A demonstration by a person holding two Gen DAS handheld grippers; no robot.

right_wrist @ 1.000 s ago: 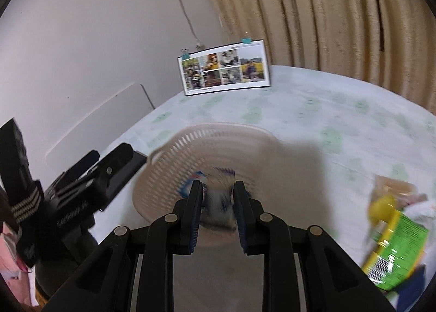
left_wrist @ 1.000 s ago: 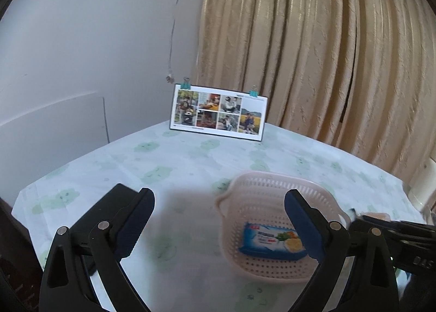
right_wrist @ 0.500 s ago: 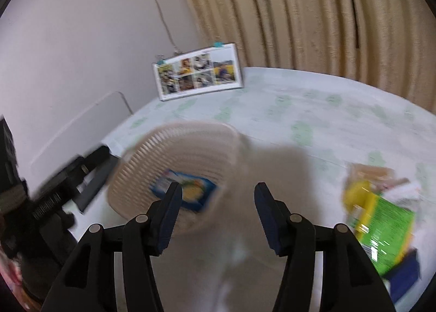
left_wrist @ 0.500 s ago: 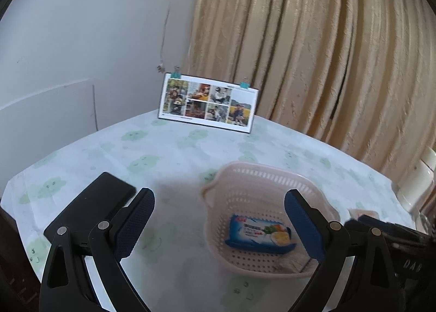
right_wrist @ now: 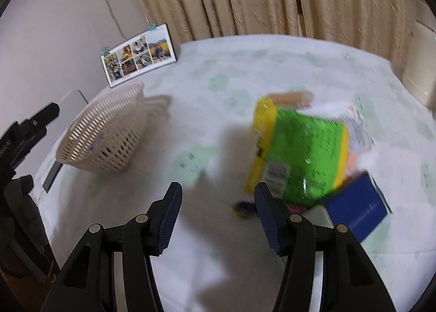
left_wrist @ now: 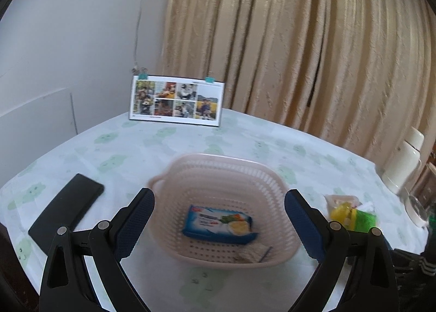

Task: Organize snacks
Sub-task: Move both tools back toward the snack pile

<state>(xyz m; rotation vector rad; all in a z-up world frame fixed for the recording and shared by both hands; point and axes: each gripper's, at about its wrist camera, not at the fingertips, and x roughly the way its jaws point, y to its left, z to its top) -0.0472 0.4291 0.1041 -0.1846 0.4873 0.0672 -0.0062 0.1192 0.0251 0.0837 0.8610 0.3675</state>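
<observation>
A round table (left_wrist: 114, 148) under a pale cloth printed with green blotches stood against a white wall and beige curtains (left_wrist: 313, 47), with a clipped photo card (left_wrist: 176, 101) propped at twelve o'clock on its far edge. In the left wrist view a pink plastic basket (left_wrist: 174, 178) sat at the centre, framed by the left gripper (left_wrist: 219, 220), whose jaws were spread wide and held nothing. One blue snack packet (left_wrist: 218, 223) lay flat on the basket floor, with a small pale wrapper (left_wrist: 252, 254), too blurred to identify, at about five o'clock from it. A dark phone (left_wrist: 68, 208) lay at nine o'clock from the basket, and a cream flask (left_wrist: 403, 164) stood at the table's three o'clock edge.

In the right wrist view the right gripper (right_wrist: 218, 203) was also released and empty, hanging above bare cloth. The remaining snacks were heaped at about two o'clock from its tips: a green and yellow bag (right_wrist: 302, 154) on top, a blue box (right_wrist: 357, 211) at the pile's five o'clock, and paler packets behind, smeared by motion. The basket stood well apart, at ten o'clock.

The step in hand appeared to be fetching the next snack. The green bag looked the easiest target; it would be best pinched along its near edge, jaws closing across the thin crimp rather than the puffed middle, so the film would not slip. Lifting straight up would avoid dragging the packets underneath, and the left gripper could brace the light basket during the drop.
</observation>
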